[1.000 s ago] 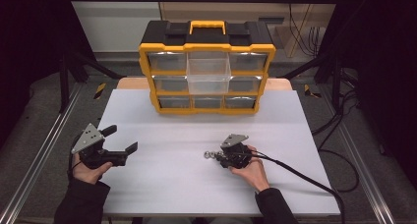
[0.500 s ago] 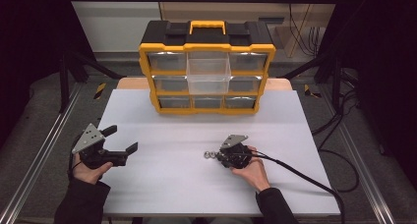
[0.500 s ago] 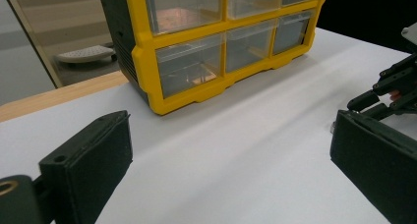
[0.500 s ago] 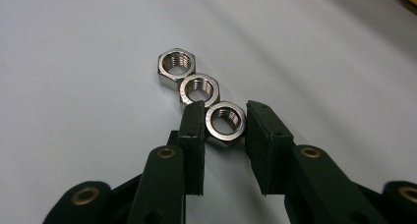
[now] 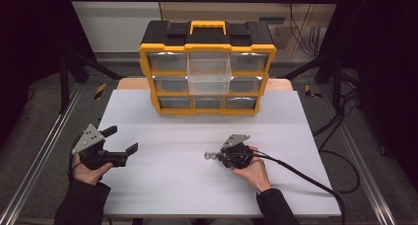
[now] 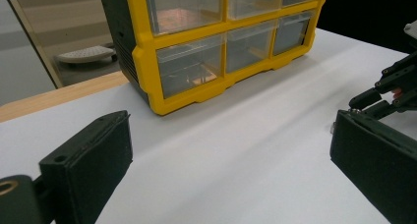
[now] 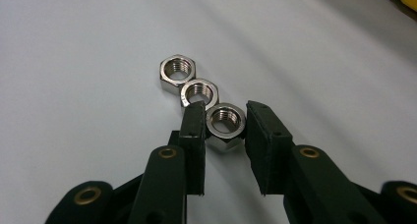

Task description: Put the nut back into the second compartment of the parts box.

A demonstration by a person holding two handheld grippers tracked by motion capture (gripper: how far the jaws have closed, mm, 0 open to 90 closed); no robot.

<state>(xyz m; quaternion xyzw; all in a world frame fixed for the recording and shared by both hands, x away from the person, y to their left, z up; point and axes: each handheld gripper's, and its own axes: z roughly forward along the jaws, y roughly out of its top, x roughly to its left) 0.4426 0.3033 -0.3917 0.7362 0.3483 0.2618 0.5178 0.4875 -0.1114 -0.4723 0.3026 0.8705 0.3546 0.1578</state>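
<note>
Three steel hex nuts in a touching row on the white table, front centre-right. Nearest nut between the jaws of the right gripper: left pad against its flat, right pad just beside or barely touching, contact not certain. Jaws just been closing, now narrow around that nut. Middle nut touching the nearest one and the left jaw tip; far nut beyond, free. From the high view, nuts just left of the right gripper, hand low on the table.

Left gripper well apart at front left, jaws wide, nothing between; bare table ahead of it.

Yellow-and-black drawer organizer at the table's far edge, well apart from the nuts; middle top drawer pulled out. Cable trailing right off the table.
</note>
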